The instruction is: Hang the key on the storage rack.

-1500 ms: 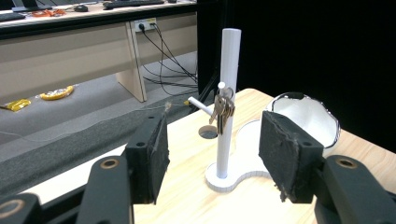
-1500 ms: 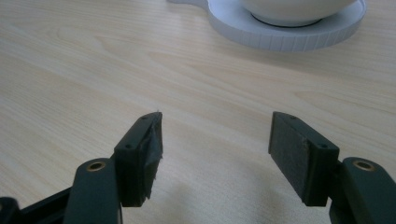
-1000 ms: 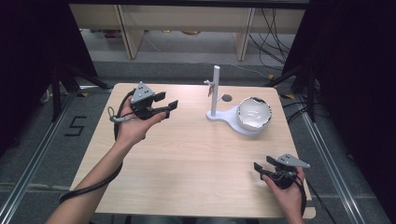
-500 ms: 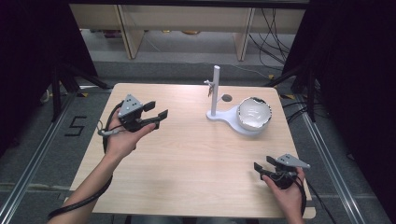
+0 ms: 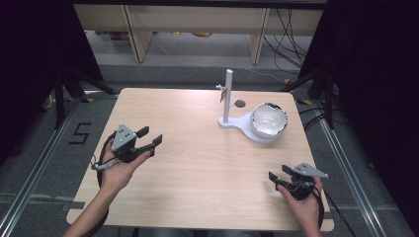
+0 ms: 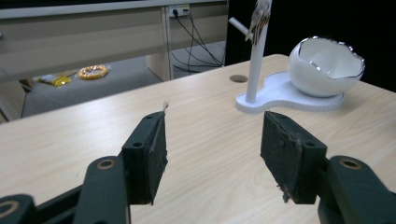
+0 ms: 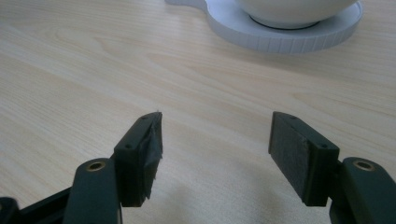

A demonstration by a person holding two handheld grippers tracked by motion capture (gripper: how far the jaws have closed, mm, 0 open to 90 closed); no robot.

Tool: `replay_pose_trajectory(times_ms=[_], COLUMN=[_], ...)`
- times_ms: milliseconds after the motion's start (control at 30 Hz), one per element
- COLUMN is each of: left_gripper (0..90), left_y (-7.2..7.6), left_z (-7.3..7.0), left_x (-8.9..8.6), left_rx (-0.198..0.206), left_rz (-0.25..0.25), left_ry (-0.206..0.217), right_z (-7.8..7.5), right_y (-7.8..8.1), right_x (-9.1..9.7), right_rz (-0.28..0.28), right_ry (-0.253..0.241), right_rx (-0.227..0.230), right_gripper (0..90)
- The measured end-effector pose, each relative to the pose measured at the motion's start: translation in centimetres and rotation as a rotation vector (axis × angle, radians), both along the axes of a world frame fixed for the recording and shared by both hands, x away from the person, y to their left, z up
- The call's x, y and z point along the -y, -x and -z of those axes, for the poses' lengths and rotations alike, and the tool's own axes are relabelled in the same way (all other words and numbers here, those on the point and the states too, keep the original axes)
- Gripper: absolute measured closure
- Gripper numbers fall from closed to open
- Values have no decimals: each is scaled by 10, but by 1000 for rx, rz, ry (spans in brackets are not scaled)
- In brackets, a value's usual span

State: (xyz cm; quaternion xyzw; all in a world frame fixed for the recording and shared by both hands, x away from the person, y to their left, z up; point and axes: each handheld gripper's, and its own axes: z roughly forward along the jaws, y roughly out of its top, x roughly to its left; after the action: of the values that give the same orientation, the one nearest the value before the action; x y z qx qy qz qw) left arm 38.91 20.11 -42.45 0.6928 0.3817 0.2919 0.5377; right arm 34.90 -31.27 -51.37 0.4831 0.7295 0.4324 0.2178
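both tongs (image 5: 150, 138) (image 5: 277, 173) gape, frayed black pads (image 6: 152, 149) over pale wood-grain table (image 5: 207, 163).

Overhead and both low cameras share the bowl (image 5: 269, 120)

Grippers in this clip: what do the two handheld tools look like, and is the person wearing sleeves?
Both are black two-jaw tools. The left gripper and right gripper each carry a grey three-cornered plate on top and trail a black cable. In the gripper views the pads are dark, rough and frayed at the edges, on arms with brass-ringed holes. The forearms are bare; no sleeves show.
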Motion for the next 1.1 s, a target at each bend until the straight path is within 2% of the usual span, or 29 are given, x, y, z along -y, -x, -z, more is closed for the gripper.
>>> replay_pose_trajectory(times_ms=[67, 133, 167, 200, 267, 500, 533, 633, 667, 800, 900, 933, 1000, 1100], left_gripper=[401, 400, 400, 400, 400, 399, 399, 395, 395, 387, 378, 373, 370, 340], left_y=[4, 7, 9, 13, 16, 27, 29, 31, 33, 35, 37, 38, 38, 37], left_z=[11, 23, 28, 40, 45, 85, 95, 99, 99, 99, 99, 100, 99, 100], left_x=[-4, -9, -12, -18, -21, -40, -44, -45, -47, -47, -48, -48, -48, -48], left_rx=[-13, -20, -23, -25, -34, -58, -55, -55, -25, -23, 4, 20, 11, 18], left_rz=[-12, -22, -27, -44, -59, -118, -130, -141, -146, -159, -163, -161, -167, -175], left_ry=[7, 9, 11, 21, 13, 1, 5, 17, 18, 24, 29, 45, 36, 40], right_z=[0, -1, 0, -1, -1, 0, 0, 0, 0, 0, 0, 0, 1, 0], right_y=[0, 2, -1, 1, 1, -1, 0, -1, -1, -2, -2, -2, -3, -2], right_x=[1, -1, 2, 0, 0, 0, 0, 0, 1, 1, 1, 1, 1, 1], right_rz=[-3, 7, -13, 6, 5, 12, 2, 6, -3, -17, -19, -21, -17, -22], right_ry=[7, -9, 13, -7, -1, 24, 15, 26, 26, 14, 14, 10, 25, 16], right_rx=[-3, -21, 8, -9, -10, 2, -4, 3, 9, 11, 11, 5, 12, -7], right_gripper=[359, 359, 359, 359, 359, 359, 359, 359, 359, 360, 359, 361, 361, 360])
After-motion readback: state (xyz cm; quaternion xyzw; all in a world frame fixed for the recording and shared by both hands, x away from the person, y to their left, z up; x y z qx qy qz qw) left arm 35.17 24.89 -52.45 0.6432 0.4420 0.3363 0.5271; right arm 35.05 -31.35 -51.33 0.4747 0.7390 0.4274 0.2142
